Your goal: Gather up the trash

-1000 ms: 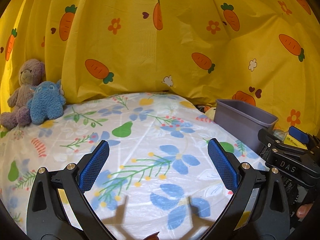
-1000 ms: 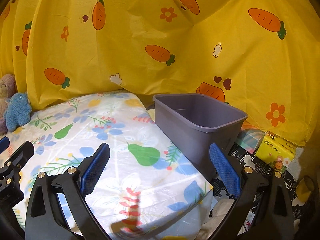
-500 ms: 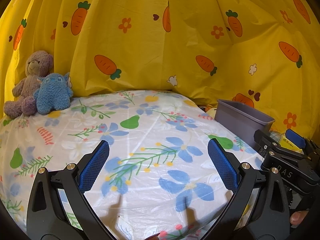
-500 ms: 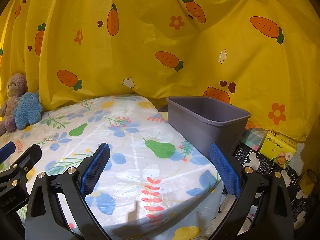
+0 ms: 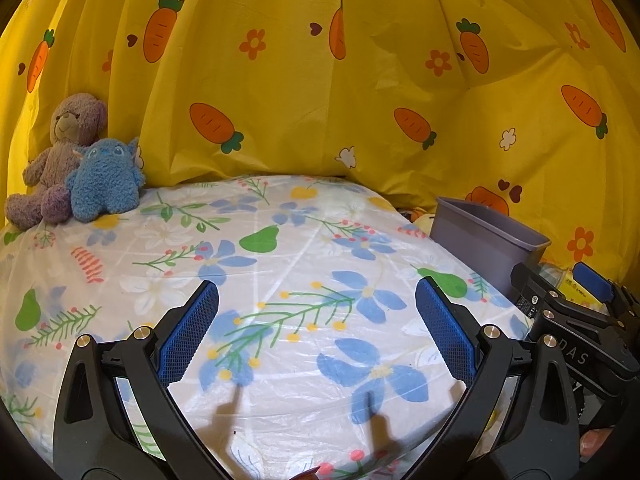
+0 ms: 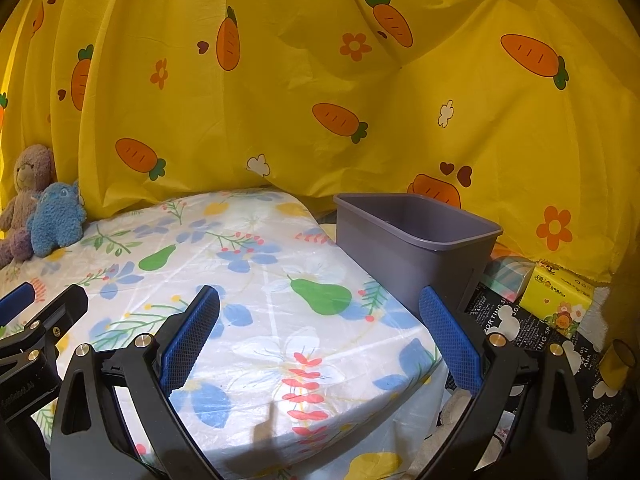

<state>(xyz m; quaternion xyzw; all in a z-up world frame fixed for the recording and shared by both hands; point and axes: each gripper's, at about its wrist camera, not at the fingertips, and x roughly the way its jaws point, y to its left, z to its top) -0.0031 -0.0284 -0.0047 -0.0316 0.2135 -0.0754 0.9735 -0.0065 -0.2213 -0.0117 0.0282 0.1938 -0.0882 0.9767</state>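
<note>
A grey plastic bin [image 6: 416,240] stands beside the right edge of the flower-print mattress [image 6: 248,280]; it also shows in the left wrist view [image 5: 484,244]. Its inside looks empty from here. My left gripper [image 5: 316,328] is open and empty above the mattress [image 5: 280,280]. My right gripper [image 6: 320,332] is open and empty above the mattress's right front corner, short of the bin. No loose trash shows on the mattress.
A purple teddy bear [image 5: 56,152] and a blue plush toy [image 5: 104,180] sit at the mattress's far left. A yellow carrot-print curtain [image 5: 320,80] hangs behind. A yellow tissue pack [image 6: 560,300] and a yellow cup [image 6: 616,360] lie on the patterned floor mat [image 6: 516,328].
Both grippers have drawn back and risen a little, so the mattress and bin sit lower and farther in the views. Both jaws stay open.
</note>
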